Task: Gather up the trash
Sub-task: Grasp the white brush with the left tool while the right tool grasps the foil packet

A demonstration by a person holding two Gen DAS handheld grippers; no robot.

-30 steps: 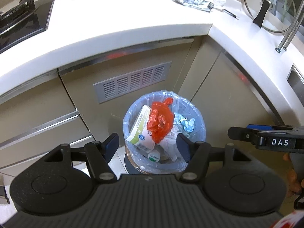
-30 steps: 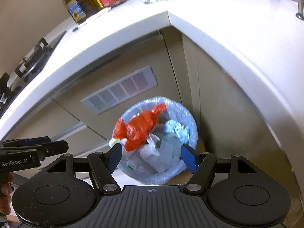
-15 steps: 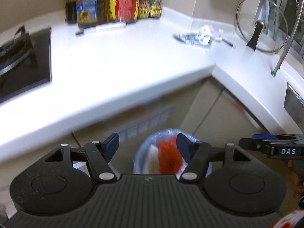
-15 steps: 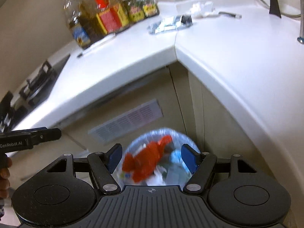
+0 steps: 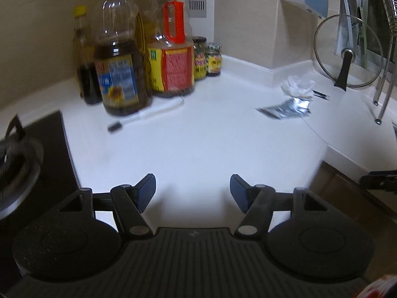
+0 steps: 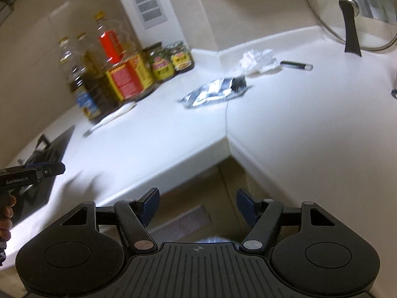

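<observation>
A crumpled silver foil wrapper lies on the white corner counter. Just behind it sits a wad of white tissue, with a thin dark pen-like stick beside it. My left gripper is open and empty above the counter's near part, well short of the wrapper. The right gripper also stands open and empty, over the counter's front edge and the cabinet below. Only a sliver of the bin's blue liner shows under the right gripper.
Oil and sauce bottles and small jars stand at the back left, a white brush before them. A black hob lies at left. A glass lid leans at the back right beside a metal rack leg.
Both grippers rose from over the trash bin and tilted up toward the countertop. The bin dropped out of the left view and nearly out of the right view. The jaws kept their width.
</observation>
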